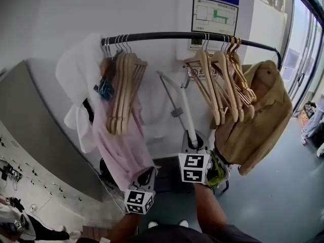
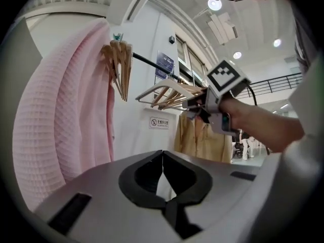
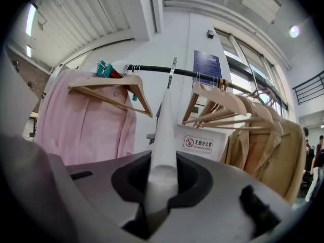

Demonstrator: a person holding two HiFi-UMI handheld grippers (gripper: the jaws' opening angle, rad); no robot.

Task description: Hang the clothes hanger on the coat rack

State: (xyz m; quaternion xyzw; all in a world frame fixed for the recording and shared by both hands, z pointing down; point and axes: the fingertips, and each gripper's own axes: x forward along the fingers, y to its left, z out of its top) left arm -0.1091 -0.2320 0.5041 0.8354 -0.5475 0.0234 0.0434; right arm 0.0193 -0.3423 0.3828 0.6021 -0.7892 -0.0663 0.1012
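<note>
A black coat rack rail (image 1: 177,35) runs across the white wall. My right gripper (image 1: 193,142) is shut on the lower end of a white clothes hanger (image 1: 186,110), which it holds up below the rail in the gap between two groups of wooden hangers. In the right gripper view the white hanger (image 3: 164,135) rises from between the jaws, and its metal hook reaches up to the rail (image 3: 152,70). Lower and to the left, my left gripper (image 1: 147,177) is next to a hanging pink shirt (image 1: 124,151). Its jaws (image 2: 162,158) meet with nothing between them.
Wooden hangers (image 1: 124,90) and a white garment (image 1: 81,80) fill the rail's left end. More wooden hangers (image 1: 223,85) and a tan jacket (image 1: 258,115) hang at the right. A grey counter (image 1: 35,130) stands at the left, with glass doors (image 1: 304,59) at the far right.
</note>
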